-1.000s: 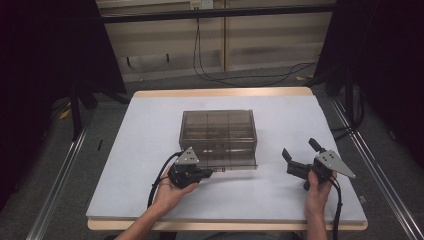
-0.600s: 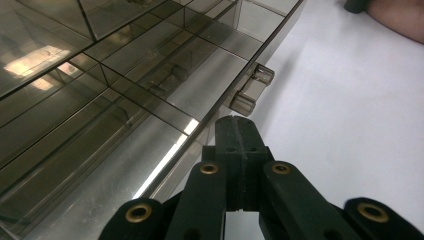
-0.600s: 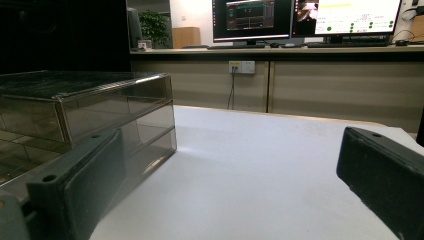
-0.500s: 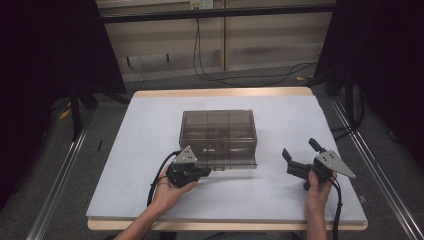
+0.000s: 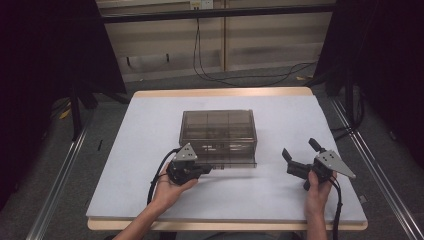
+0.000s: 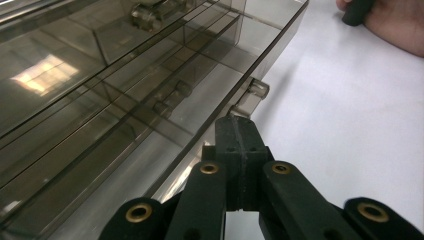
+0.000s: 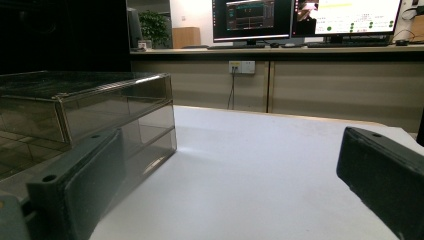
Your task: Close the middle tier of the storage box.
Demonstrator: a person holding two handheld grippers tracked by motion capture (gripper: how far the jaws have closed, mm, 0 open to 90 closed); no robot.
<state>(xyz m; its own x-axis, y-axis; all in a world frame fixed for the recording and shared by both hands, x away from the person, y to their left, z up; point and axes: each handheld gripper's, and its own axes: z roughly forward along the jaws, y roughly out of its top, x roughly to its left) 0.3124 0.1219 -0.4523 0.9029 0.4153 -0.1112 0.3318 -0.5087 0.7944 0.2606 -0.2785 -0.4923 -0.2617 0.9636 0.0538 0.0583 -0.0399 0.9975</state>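
The left gripper (image 5: 204, 169) lies low on the white table (image 5: 150, 150), jaws pressed together at the front lip of the bottom drawer (image 6: 150, 165) of the smoky clear drawer box (image 5: 218, 136), just short of a small round knob (image 6: 258, 88); whether a tab is pinched there I cannot tell, yet the level, edge-on approach suits drawing that drawer out. The box sits mid-table, near side towards the person; the right gripper (image 5: 299, 155) waits well apart on the right, jaws spread wide and empty, probably kept clear until needed.
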